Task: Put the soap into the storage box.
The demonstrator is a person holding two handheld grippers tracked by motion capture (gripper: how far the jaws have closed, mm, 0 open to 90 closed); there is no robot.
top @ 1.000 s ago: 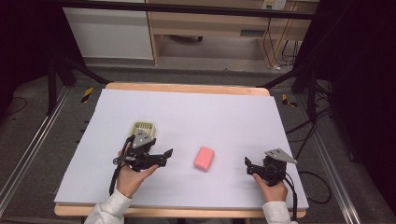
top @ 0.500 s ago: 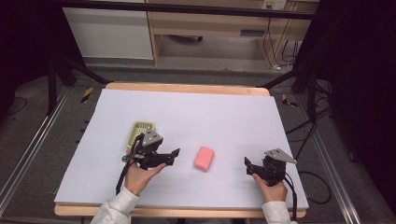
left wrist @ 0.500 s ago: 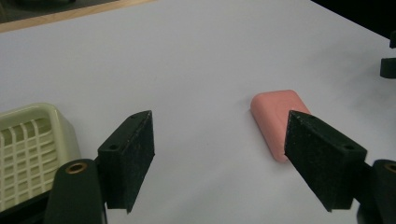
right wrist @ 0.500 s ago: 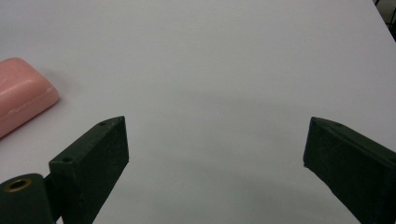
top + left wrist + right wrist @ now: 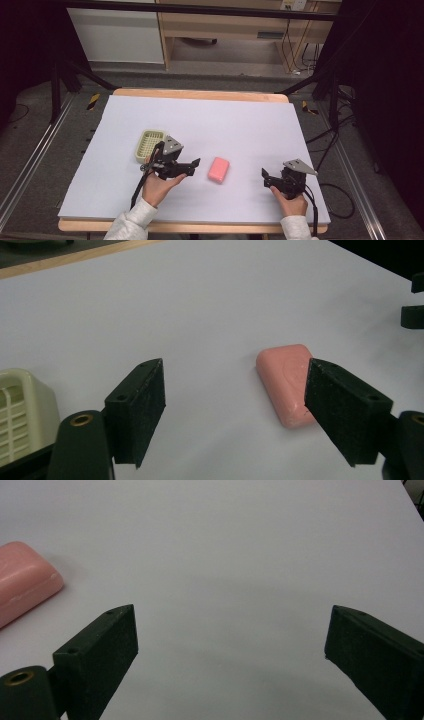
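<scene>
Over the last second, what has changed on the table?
The left gripper slid right, from beside the yellow-green soap dish toward the pink soap bar, jaws open, nothing taken hold of. The right gripper, also open, the soap bar and the dish stayed put.

my high camera sat above my side of the table [image 5: 250, 120], looking forward and down across its whole top to the shelving behind. the left gripper [image 5: 192, 166] camera rode low, looking along its jaws, close over the pink soap bar [image 5: 287, 382] and a cream basket [image 5: 20, 415] corner. the right gripper [image 5: 266, 176] camera also skimmed the tabletop closely. all three views shared the soap bar.
</scene>
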